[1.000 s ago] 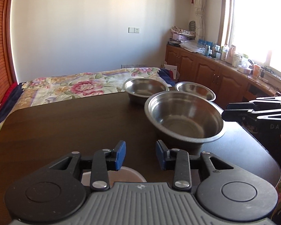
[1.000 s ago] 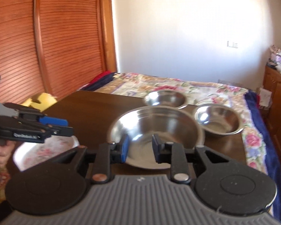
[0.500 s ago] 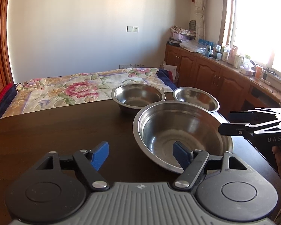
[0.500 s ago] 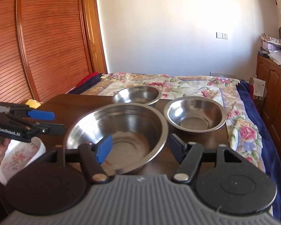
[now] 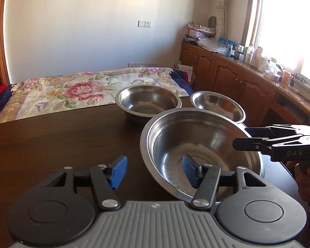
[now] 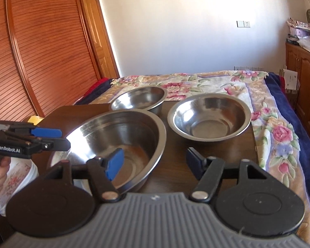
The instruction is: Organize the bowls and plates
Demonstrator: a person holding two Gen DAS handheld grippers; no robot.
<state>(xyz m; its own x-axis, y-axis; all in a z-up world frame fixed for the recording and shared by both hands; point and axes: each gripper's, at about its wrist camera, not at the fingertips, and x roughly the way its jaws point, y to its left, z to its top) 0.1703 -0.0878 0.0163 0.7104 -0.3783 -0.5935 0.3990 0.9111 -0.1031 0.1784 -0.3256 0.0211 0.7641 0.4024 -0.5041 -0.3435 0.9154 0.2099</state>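
Two black plastic handheld grippers with blue rubber finger pads [image 5: 118, 171] are seen, each carried on a ribbed grey base flanked by round black discs. Silver pivot screws [image 6: 197, 195] are fitted. White lettering "DAS" and "GenRobot.AI" is printed on the sides.

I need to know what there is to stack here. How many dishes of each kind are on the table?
Steel bowls: 3, large, medium, deep one at the back
Floral plate: 1, partly hidden at the left edge
Total: 4
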